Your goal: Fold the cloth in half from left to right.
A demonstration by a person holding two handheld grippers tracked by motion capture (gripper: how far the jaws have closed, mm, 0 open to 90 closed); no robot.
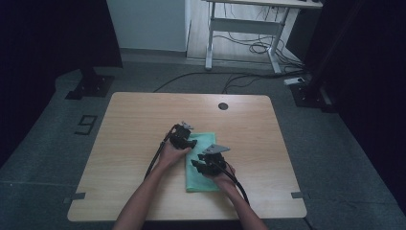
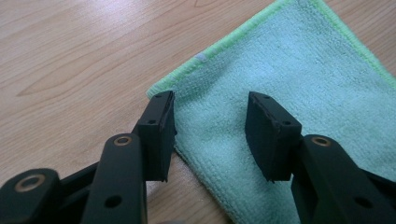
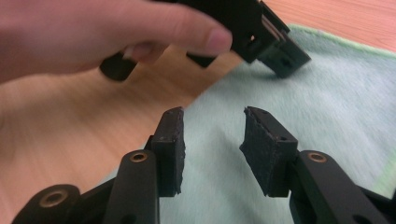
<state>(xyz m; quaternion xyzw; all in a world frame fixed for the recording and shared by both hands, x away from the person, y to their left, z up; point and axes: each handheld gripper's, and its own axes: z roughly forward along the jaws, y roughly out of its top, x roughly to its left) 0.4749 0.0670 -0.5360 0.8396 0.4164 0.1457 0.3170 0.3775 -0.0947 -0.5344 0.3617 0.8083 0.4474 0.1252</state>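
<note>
A wooden table (image 1: 134, 139) stands before a white desk frame (image 1: 242, 24) with floor cables (image 1: 249, 48).

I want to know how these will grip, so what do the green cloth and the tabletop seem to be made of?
Green cloth: looks like microfibre terry, soft and matte, judging by its short fuzzy pile and a stitched, lighter green edge. Tabletop: wood-look surface, probably laminate or veneer, smooth with a slight sheen; pale grain lines and soft reflections show. Whether it is solid wood cannot be told.
</note>
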